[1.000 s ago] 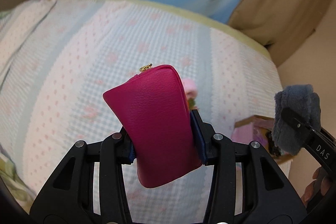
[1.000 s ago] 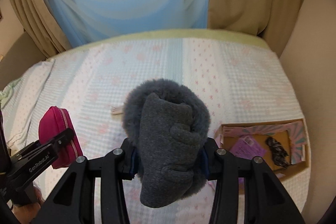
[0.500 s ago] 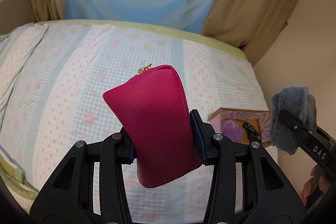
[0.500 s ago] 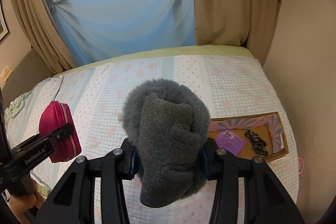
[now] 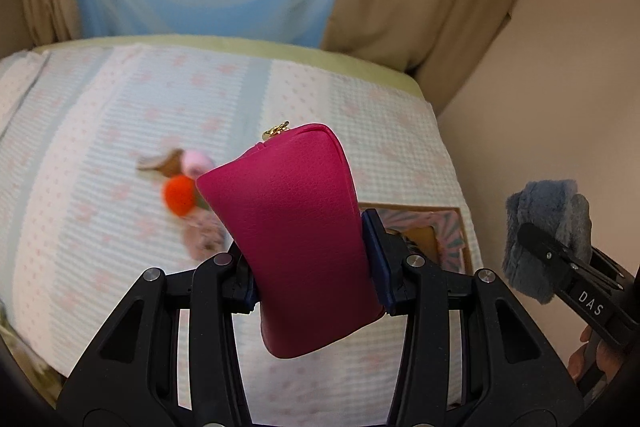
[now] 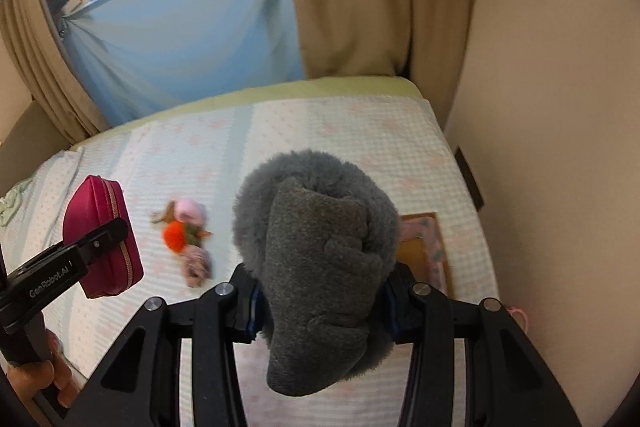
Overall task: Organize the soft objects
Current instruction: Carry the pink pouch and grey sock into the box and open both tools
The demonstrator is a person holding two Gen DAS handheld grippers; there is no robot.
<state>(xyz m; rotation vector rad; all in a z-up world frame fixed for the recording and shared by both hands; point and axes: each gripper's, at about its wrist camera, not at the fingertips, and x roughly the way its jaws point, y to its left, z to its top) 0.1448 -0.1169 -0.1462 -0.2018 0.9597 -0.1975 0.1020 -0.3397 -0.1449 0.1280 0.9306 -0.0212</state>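
Gripping pink pouch [image 5: 296, 239] upright between left gripper [image 5: 310, 263] pads; right gripper [image 6: 320, 303] clamps grey fleece [image 6: 316, 259], both above bed [image 6: 320, 131].

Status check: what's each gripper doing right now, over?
Left gripper shut on pink pouch. Right gripper shut on grey mitten. Both above bed; small toys lie below.

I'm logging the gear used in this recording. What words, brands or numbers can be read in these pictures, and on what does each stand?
"DAS" - white letters on the black finger of the right gripper, which clamps a grey fuzzy mitten, seen from the left wrist.
"GenRobot.AI" - white letters on the black finger of the left gripper, which clamps a magenta leather zip pouch, seen from the right wrist.
The open cardboard box is blurred; nothing there is readable.
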